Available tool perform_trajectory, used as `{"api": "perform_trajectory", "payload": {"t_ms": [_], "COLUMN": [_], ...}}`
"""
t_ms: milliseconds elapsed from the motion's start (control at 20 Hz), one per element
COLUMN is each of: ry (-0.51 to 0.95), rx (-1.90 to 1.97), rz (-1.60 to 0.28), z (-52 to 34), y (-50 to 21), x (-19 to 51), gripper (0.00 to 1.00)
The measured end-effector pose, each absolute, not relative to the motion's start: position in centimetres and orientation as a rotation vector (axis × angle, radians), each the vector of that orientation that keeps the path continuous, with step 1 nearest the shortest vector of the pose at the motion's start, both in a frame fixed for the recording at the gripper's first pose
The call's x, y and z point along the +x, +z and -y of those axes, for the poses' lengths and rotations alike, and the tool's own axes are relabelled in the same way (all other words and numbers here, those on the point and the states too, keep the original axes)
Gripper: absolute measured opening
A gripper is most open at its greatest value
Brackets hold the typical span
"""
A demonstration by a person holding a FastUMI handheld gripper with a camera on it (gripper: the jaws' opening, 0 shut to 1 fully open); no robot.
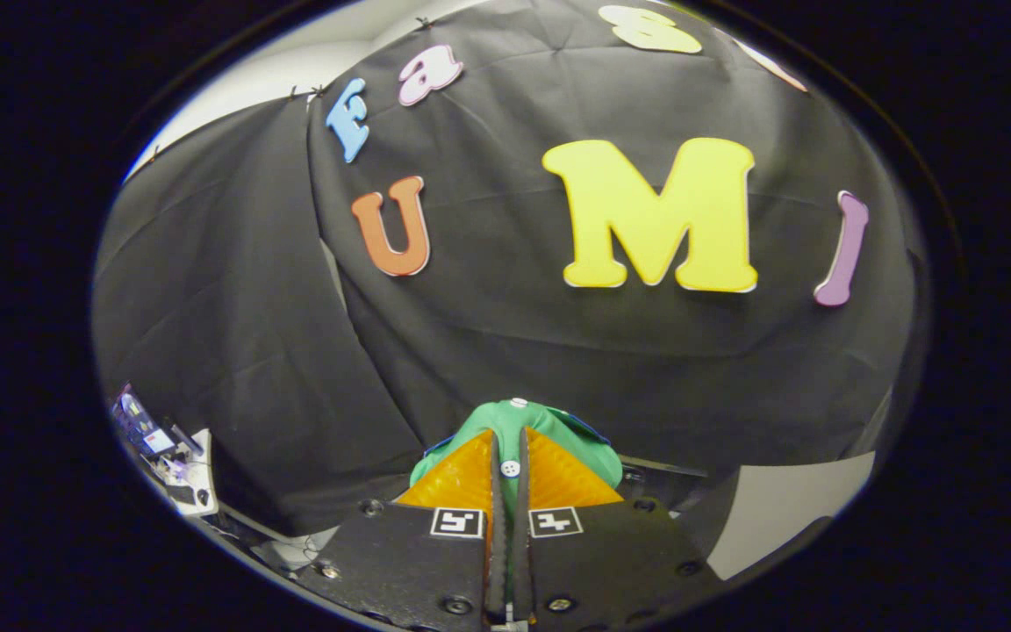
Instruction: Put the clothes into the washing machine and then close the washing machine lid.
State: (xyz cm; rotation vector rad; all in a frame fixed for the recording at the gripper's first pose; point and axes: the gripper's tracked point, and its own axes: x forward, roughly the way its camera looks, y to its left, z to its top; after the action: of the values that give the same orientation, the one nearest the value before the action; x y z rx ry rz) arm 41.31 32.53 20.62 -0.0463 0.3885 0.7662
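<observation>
Dark gripper [510, 470] body — two square black-and-white markers, several screws, perhaps ribbed jaws.

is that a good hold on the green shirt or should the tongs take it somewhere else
The tongs are already shut on the green shirt, pinching a fold along its buttoned front, with a white button showing in the slit between the fingers. That bunched double layer looks like a sound place to grip: soft cloth holds best where it is gathered. Coming at the fold's edge head-on, as here, seems right.
</observation>
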Motion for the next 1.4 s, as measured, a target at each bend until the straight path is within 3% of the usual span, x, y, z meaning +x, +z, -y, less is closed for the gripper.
{"api": "perform_trajectory", "payload": {"t_ms": [350, 1400], "ry": [0.766, 0.533], "rx": [-0.061, -0.060], "rz": [-0.439, -0.680], "z": [-35.9, -35.3], "y": [14.6, -10.5], "x": [41.5, 47.4], "gripper": [0.06, 0.06]}}
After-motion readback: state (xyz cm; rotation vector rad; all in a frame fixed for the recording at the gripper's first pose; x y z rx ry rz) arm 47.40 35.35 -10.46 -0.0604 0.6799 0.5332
